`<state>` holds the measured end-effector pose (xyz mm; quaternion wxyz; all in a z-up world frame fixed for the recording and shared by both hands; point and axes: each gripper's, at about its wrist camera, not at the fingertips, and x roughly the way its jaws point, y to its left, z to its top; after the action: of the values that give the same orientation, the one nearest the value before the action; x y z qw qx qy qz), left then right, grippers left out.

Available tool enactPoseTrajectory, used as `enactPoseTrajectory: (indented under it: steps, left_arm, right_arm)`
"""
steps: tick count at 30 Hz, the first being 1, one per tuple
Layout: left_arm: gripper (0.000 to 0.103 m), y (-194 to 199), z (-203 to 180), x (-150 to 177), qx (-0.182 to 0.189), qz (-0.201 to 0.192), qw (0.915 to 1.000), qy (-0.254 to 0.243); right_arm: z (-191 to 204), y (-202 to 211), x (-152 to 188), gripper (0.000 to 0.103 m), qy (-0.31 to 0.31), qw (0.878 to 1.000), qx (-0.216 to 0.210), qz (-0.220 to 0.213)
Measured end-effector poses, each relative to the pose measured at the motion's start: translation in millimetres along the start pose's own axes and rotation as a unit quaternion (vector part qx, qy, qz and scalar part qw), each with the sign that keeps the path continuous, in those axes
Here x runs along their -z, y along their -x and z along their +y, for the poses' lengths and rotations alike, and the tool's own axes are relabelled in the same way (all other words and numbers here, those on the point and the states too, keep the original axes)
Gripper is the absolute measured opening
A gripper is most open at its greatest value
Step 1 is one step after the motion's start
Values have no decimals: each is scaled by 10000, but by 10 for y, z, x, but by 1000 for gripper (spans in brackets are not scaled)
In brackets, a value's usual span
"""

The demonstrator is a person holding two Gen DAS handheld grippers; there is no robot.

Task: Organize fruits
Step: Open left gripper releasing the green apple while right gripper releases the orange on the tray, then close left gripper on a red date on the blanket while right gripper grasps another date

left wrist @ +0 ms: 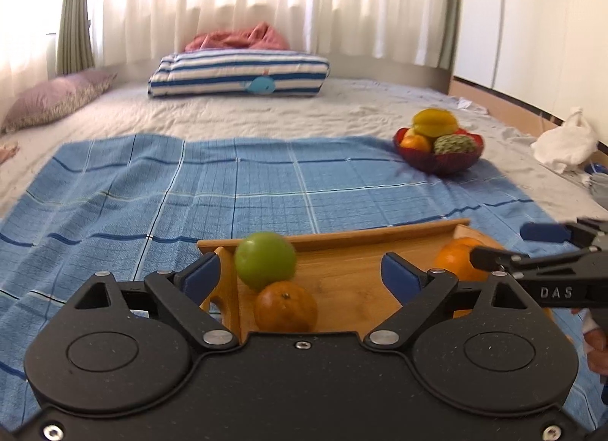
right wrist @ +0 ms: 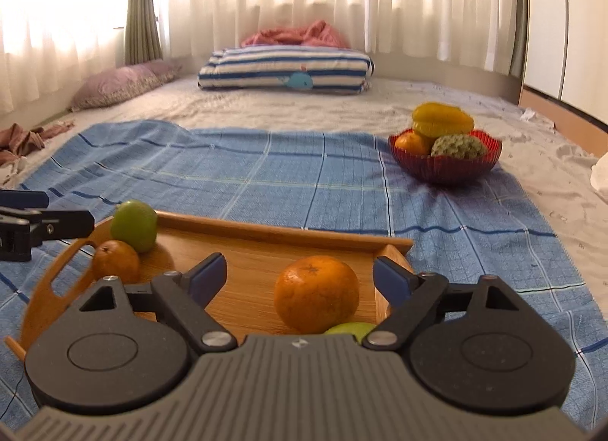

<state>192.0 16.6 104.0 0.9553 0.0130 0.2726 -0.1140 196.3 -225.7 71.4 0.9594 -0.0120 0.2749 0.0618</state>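
Note:
A wooden tray (left wrist: 342, 237) (right wrist: 266, 230) lies on a blue checked cloth. In its left end sit a green apple (left wrist: 265, 260) (right wrist: 133, 225) and a small orange (left wrist: 285, 306) (right wrist: 116, 260). At its right end sit a big orange (right wrist: 316, 293) (left wrist: 456, 258) and a second green fruit (right wrist: 351, 328), mostly hidden. My left gripper (left wrist: 302, 275) is open over the apple and small orange. My right gripper (right wrist: 298, 275) is open around the big orange, not touching it. A red bowl (right wrist: 444, 169) (left wrist: 437, 162) with several fruits stands far right.
The blue checked cloth (left wrist: 190, 194) (right wrist: 247, 175) covers a grey bed. A striped folded quilt (left wrist: 239, 74) (right wrist: 285, 72), a pink blanket and a purple pillow (left wrist: 57, 97) lie at the far end by the curtains. A white bag (left wrist: 566, 143) lies at the right edge.

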Motion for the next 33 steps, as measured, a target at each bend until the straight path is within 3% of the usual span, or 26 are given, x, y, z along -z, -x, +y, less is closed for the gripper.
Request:
enactPoseTrajectory:
  steps: [11, 17, 23, 28, 33]
  left_arm:
    - [98, 731, -417, 402, 132, -588, 9961, -648]
    - [100, 973, -542, 630, 188, -655, 9950, -729]
    - [100, 1192, -616, 791, 123, -759, 9937, -815]
    - [100, 1308, -543, 841, 165, -704, 9961, -513]
    - [100, 1427, -525, 933, -87, -833, 9949, -566]
  right_arm:
    - [302, 641, 441, 101, 545, 9946, 193, -860]
    - [415, 907, 779, 103, 682, 9905, 291, -1160]
    - [474, 1065, 1073, 103, 652, 9894, 303, -1261]
    - [518, 1095, 1268, 103, 499, 9901, 263, -1285]
    - [625, 1084, 1426, 98, 608, 9903, 256, -1223]
